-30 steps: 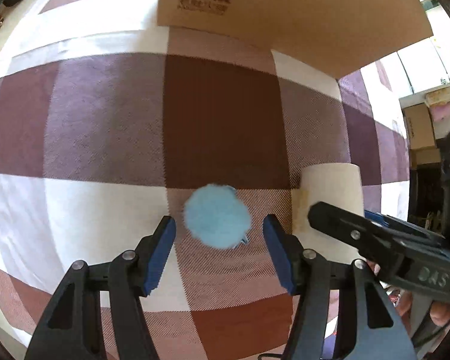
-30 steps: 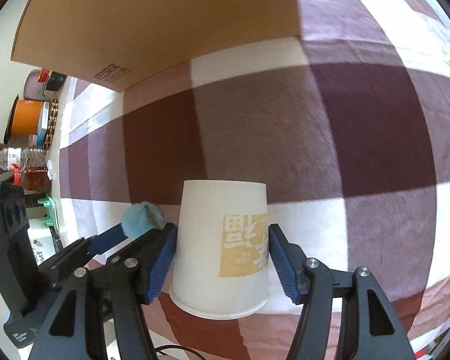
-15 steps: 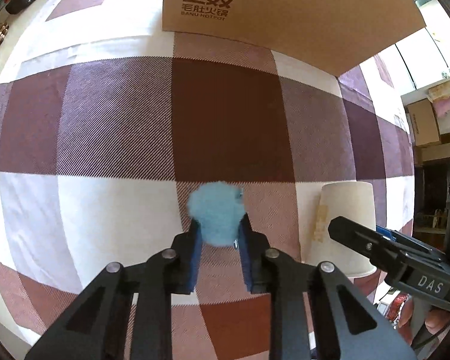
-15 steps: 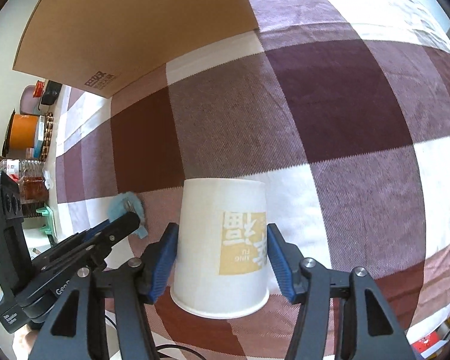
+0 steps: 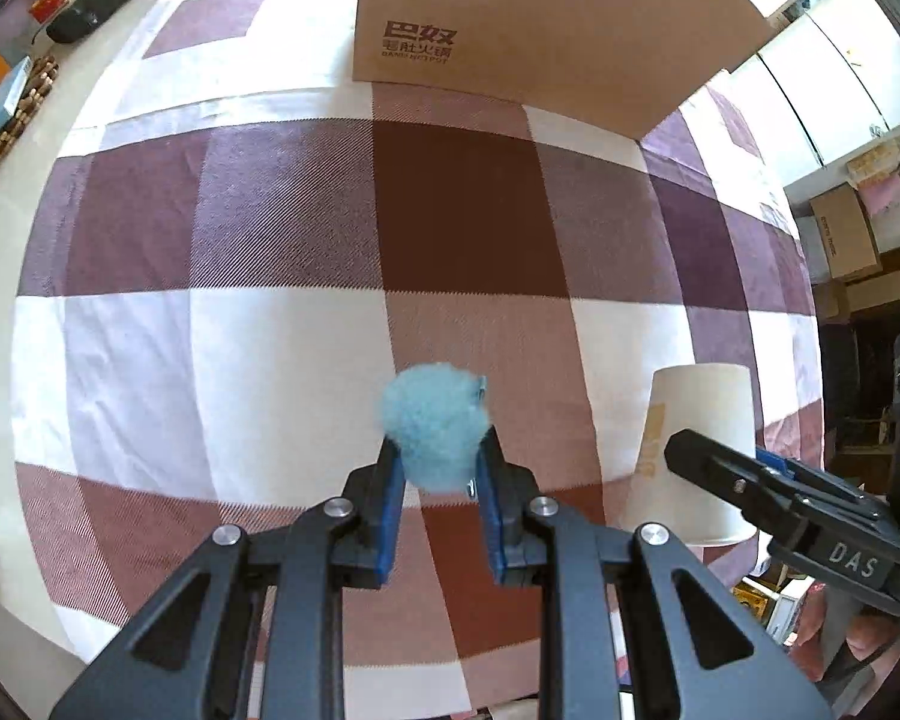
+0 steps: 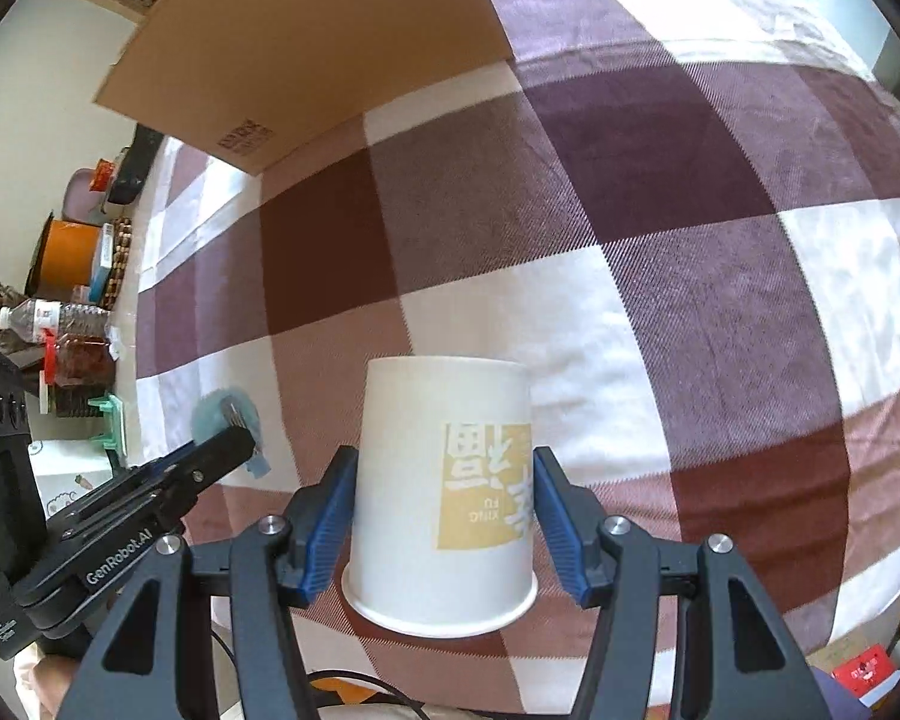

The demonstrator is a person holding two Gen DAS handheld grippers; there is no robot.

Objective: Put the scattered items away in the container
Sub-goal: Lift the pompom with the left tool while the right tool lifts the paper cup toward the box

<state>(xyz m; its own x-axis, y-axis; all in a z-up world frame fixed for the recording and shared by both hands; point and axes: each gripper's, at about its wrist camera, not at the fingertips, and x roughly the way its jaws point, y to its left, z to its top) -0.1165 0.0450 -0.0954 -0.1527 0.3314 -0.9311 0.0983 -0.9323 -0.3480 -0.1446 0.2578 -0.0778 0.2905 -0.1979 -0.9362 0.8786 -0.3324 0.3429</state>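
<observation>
Now clamped: left gripper (image 5: pixel 437 463) pinching blue pompom (image 5: pixel 435 423), raised off checkered cloth (image 5: pixel 210 228) since a second ago, right gripper (image 6: pixel 444 504) squeezing upside-down paper cup (image 6: pixel 444 480) likewise lifted; next, probably, carry to cardboard box (image 5: pixel 540 18).

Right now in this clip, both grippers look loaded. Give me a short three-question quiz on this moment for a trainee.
1. True or false: the left gripper is shut on the blue pompom.
2. Which way up is the paper cup between the right gripper's pads? A) rim towards the camera, base away B) base towards the camera, rim away C) crushed flat
3. Fill in: beyond both grippers, on the checked tablecloth, stands a brown ____ box.

Key: 1 true. 2 A; its printed label reads upside down. 3 cardboard.
</observation>
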